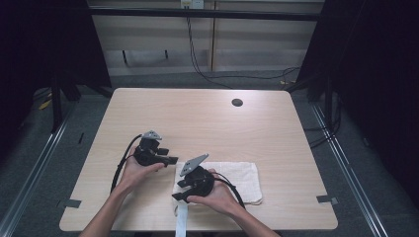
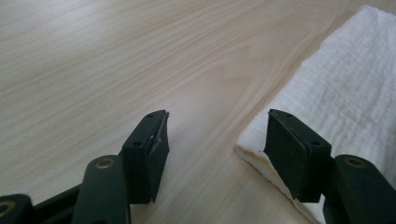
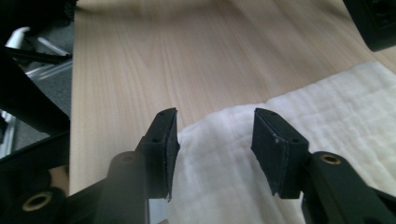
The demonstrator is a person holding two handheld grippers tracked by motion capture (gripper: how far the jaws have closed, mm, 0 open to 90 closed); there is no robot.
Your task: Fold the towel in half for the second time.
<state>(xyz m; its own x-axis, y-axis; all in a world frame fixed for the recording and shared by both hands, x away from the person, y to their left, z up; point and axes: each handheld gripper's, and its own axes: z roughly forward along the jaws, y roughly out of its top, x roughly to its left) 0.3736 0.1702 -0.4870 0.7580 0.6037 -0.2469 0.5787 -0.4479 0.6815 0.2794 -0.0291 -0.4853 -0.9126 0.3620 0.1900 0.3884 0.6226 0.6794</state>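
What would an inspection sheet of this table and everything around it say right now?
Surface: pale wooden table, with a round dark hole near its far edge.
Job's things: white towel, folded flat at the near edge; a strip hangs over the front.
Clutter: nothing seen.
Grippers: left tongs open, one pad by the towel's corner, nothing pinched; right tongs open above the towel's edge, nothing pinched.
Cables: a black cable loops from the left tongs; black floor wires run behind the table.
Surroundings: grey floor, dark curtains at both sides, pale wall panels behind.
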